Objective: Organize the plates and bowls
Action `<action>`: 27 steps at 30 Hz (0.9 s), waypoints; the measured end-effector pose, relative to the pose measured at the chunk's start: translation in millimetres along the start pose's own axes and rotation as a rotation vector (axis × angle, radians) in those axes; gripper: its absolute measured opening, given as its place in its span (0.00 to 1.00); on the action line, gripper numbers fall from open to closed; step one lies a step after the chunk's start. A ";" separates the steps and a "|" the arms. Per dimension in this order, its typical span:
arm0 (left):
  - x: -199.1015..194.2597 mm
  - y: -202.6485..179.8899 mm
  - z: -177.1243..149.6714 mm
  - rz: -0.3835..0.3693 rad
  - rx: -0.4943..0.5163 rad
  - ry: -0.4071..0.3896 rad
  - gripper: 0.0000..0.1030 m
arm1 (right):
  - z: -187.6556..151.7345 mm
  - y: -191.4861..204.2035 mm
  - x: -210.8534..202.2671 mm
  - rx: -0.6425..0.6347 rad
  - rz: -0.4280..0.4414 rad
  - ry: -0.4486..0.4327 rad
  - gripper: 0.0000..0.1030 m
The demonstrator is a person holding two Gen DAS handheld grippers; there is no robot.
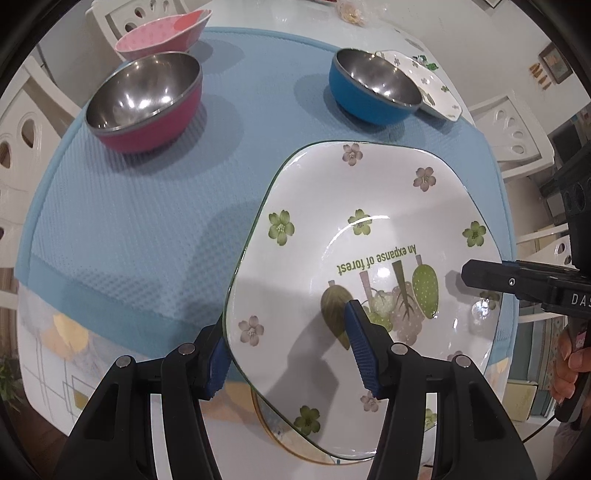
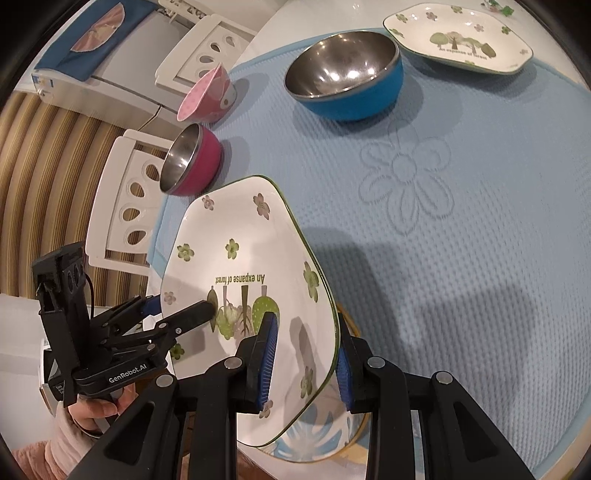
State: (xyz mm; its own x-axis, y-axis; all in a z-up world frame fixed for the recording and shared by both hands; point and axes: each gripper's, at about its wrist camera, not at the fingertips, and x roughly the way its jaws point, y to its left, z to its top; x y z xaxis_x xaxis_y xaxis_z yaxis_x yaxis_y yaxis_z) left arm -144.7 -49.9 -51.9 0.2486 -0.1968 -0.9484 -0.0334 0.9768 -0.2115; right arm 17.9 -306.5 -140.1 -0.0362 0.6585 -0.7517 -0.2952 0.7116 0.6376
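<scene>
I hold the forest-print plate [image 1: 369, 236] with both claws at the near edge of the counter [image 1: 258, 18]. The left claw [image 1: 291, 354] straddles the plate's rim, one pad above and one below; the right claw [image 2: 306, 363] straddles the opposite rim the same way. I judge both as pinching the plate. The plate sits tilted above a blue-patterned plate [image 2: 314, 439] with a gold rim, so I read this as a stacking step in progress; contact between the two cannot be confirmed.

Remaining items on the blue mat [image 1: 147, 221]:
- second forest-print plate [image 2: 458, 37], far edge, unstacked;
- blue bowl [image 2: 347, 77], just beside that plate;
- magenta bowl [image 1: 147, 99] and pink dotted bowl [image 1: 162, 33], far left, adjacent.

No bowls are nested. I estimate the task is at an early stage.
</scene>
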 end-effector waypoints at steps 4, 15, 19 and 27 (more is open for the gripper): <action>1.4 0.0 -8.7 -0.002 -0.005 0.008 0.52 | -5.1 -0.9 0.0 0.003 0.002 0.009 0.28; 4.3 4.0 -24.6 0.002 -0.019 0.025 0.52 | -18.2 0.5 12.7 0.017 0.005 0.050 0.28; 4.2 5.8 -26.7 0.001 -0.026 0.029 0.52 | -23.5 0.4 17.2 0.023 0.004 0.064 0.28; 6.6 5.7 -25.7 -0.002 -0.037 0.041 0.52 | -26.9 1.5 18.4 0.029 -0.003 0.074 0.28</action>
State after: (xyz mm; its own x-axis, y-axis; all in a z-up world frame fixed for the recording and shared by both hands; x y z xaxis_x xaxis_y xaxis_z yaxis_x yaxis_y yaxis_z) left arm -168.1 -47.9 -65.4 0.2091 -0.2030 -0.9566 -0.0692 0.9727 -0.2215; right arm -8.9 -299.9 -157.5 -0.1058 0.6377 -0.7630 -0.2678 0.7207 0.6394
